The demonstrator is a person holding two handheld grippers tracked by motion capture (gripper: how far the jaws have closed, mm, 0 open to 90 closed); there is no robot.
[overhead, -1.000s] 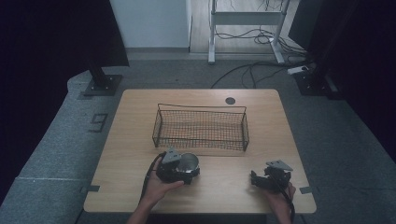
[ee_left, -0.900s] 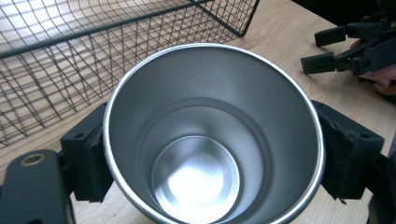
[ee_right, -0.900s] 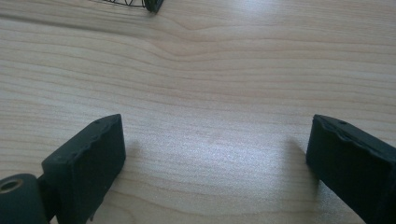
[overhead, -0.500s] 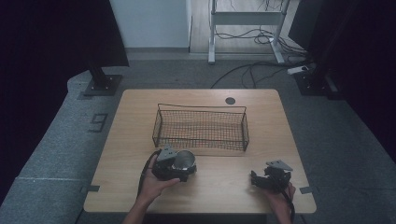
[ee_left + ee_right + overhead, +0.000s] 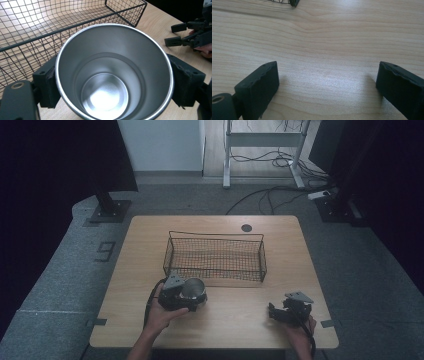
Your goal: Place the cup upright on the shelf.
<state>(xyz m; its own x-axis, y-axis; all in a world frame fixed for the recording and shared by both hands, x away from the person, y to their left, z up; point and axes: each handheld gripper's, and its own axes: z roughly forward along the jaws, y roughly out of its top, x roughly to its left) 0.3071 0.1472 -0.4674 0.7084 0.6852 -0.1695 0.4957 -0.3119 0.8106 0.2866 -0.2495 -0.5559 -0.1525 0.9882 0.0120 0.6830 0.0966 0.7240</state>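
You have two hand-held grippers on the worktop (image 5: 130, 265), one steel cup and one wire basket.

Your left hand-held gripper (image 5: 186, 295) sits at about 7 o'clock on the worktop, just in front of the basket's near left corner. Its jaws are clamped on the cup (image 5: 193, 289): in the left gripper view the two black pads (image 5: 46, 86) press against opposite sides of the cup (image 5: 113, 72), one at 9 o'clock and one at 3 o'clock of its rim. The cup's mouth faces that camera, and it is empty inside, with a bright round bottom.

The basket (image 5: 215, 256) stands at the middle of the worktop, long side across; it is empty. In the left gripper view its mesh wall (image 5: 50, 30) runs just behind the cup, at 11 o'clock from it.

Your right hand-held gripper (image 5: 272, 312) rests at about 5 o'clock on the worktop, well apart from the cup and the basket. Its jaws stand wide apart with nothing between them: the right gripper view has bare wood (image 5: 324, 62) between its two pads (image 5: 259, 85). From the left gripper view you see that same gripper (image 5: 178, 35) at 2 o'clock, jaws parted.
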